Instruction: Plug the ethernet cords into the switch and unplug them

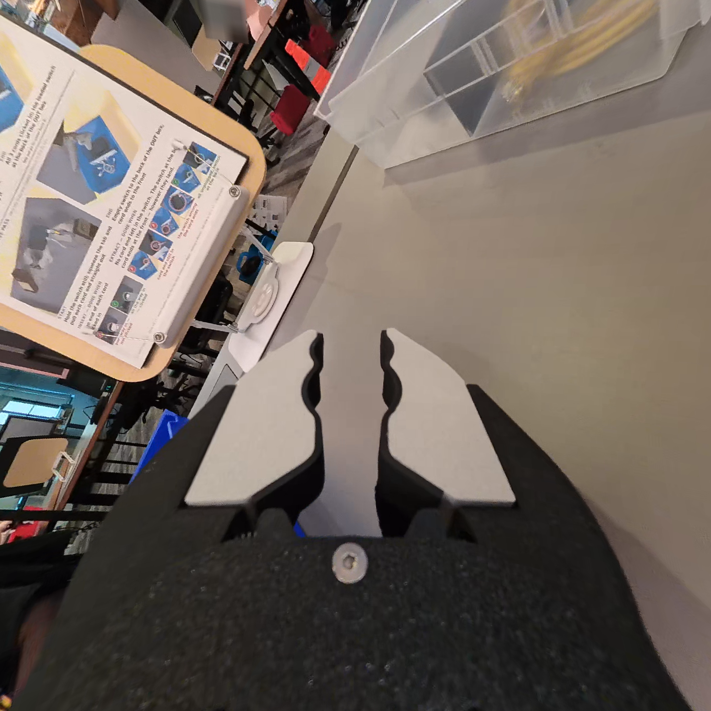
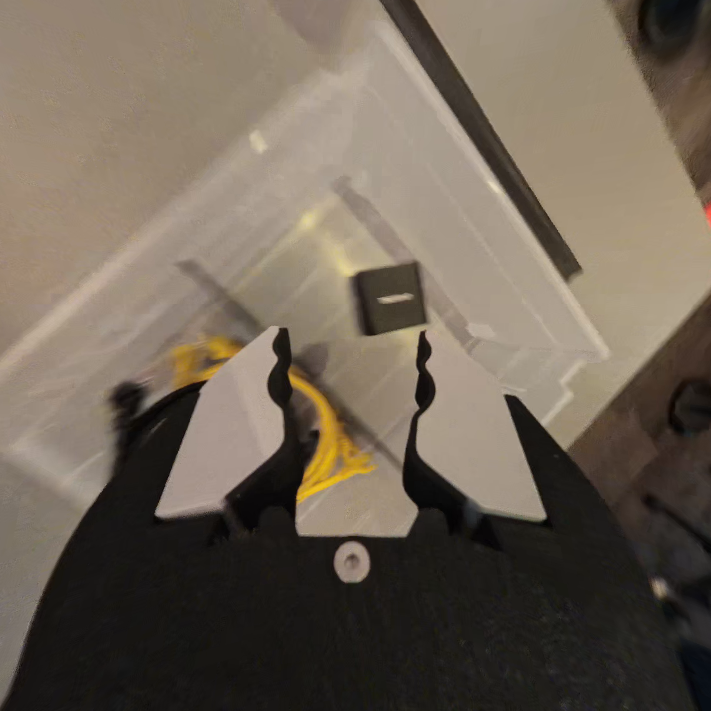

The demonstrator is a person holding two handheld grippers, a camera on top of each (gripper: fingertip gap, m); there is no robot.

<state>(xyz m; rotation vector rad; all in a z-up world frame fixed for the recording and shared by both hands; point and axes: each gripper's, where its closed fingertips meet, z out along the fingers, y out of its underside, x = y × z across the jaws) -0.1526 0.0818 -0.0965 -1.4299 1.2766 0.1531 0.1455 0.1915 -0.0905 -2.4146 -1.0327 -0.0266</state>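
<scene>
In the right wrist view a small black switch (image 2: 390,298) lies inside a clear plastic bin (image 2: 442,161), in a compartment ahead of my fingertips. Yellow ethernet cords (image 2: 327,431) lie coiled in the bin, partly behind my left finger. My right gripper (image 2: 352,338) hovers above the bin, open, with nothing between the pads. In the left wrist view my left gripper (image 1: 352,338) is open and empty over bare grey table (image 1: 519,307). The clear bin (image 1: 481,88) with the blurred yellow cords (image 1: 569,50) sits at the top right of that view.
An instruction sheet on a wooden clipboard stand (image 1: 115,200) stands left of the table's edge, on a white base (image 1: 277,292). A blue crate (image 1: 169,427) sits below the table. A black strip (image 2: 481,127) runs past the bin. Dark furniture (image 2: 673,442) is at the right. My right fingertips sit around 30 cm from my left ones. To the small black switch (image 2: 390,298): right tips about 10 cm, left tips about 35 cm.
</scene>
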